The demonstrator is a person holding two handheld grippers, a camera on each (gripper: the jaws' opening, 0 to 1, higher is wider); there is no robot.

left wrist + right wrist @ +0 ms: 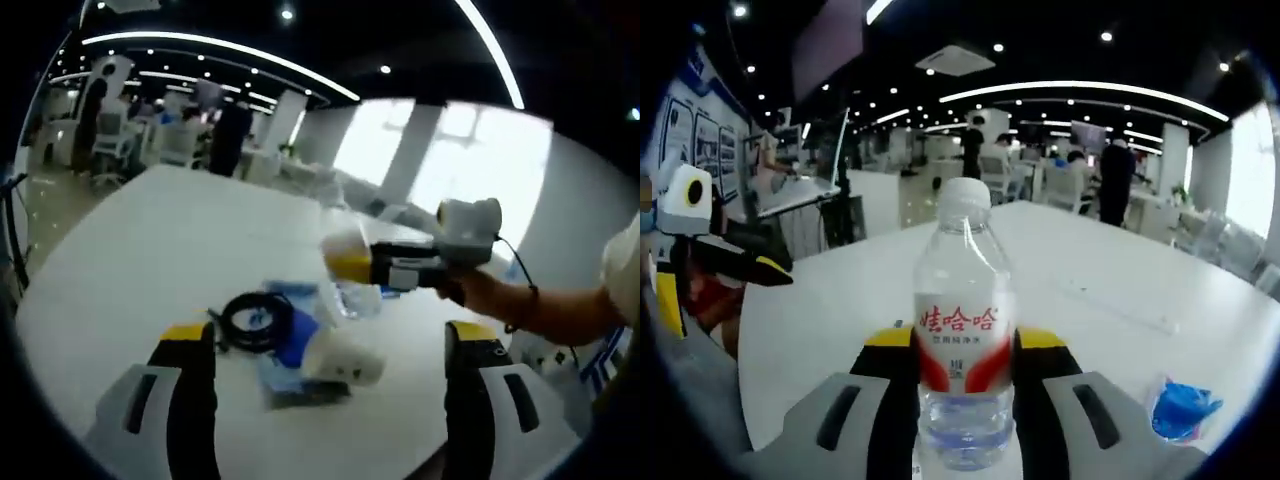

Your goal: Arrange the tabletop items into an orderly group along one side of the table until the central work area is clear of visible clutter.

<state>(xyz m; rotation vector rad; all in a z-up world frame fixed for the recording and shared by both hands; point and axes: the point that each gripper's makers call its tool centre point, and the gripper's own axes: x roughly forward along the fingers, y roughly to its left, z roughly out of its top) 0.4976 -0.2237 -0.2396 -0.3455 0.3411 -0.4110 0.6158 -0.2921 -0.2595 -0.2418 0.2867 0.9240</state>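
Right gripper [965,385]: clamped on upright water bottle [964,340], above table [1090,270].
Left gripper [330,400]: jaws apart, grasping nothing.
Below left gripper: cable coil [255,320], blue packet [295,345].

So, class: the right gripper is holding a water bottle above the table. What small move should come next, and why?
Probably carry the water bottle toward one table edge and set it down upright. The right gripper has its jaws closed on the bottle's sides, while the black cable coil, blue packet and white object sit mid-table, and the left gripper is open.
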